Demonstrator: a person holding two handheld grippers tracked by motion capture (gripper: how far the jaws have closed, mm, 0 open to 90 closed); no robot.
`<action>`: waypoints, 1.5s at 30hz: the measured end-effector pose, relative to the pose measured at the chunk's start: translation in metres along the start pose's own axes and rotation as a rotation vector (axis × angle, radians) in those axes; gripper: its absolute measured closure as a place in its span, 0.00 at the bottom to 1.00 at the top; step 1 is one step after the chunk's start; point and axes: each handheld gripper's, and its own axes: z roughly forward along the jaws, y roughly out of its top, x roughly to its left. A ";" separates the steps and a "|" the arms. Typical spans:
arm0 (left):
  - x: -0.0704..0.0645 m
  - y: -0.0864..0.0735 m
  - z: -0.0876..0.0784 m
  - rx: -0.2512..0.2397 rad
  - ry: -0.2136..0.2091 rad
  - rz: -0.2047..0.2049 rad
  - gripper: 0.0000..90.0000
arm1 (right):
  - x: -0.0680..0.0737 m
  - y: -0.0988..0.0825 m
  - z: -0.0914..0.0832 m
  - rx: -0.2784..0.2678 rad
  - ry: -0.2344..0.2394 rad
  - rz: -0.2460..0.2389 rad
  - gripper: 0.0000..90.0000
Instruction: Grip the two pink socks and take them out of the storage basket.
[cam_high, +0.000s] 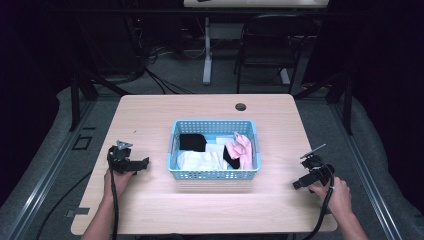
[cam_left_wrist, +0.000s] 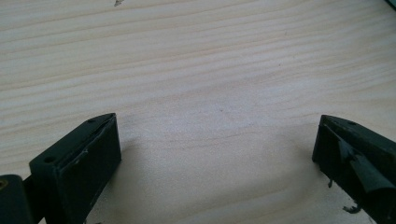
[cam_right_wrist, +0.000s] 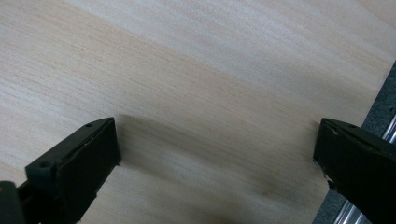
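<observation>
Jaws of both grippers, left gripper and right gripper, are standing released over bare counter. Blue basket is sitting centrally, holding soft, light socks; pinch a bunched fold.

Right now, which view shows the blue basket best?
The high view: the whole blue basket sits mid-table, holding black, white and pink cloth items. The two gripper views look along open jaws at bare wooden tabletop, so they give nothing on the basket.
</observation>
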 end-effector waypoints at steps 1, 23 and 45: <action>0.000 0.000 0.000 0.000 0.000 0.000 0.01 | 0.000 0.000 0.000 0.000 0.000 -0.001 0.00; 0.000 0.000 0.000 0.000 -0.001 0.001 0.01 | 0.004 0.005 -0.001 0.035 -0.035 -0.028 0.00; -0.001 0.000 0.000 -0.001 0.003 -0.004 0.01 | 0.030 0.029 -0.060 -0.111 0.077 -0.080 0.00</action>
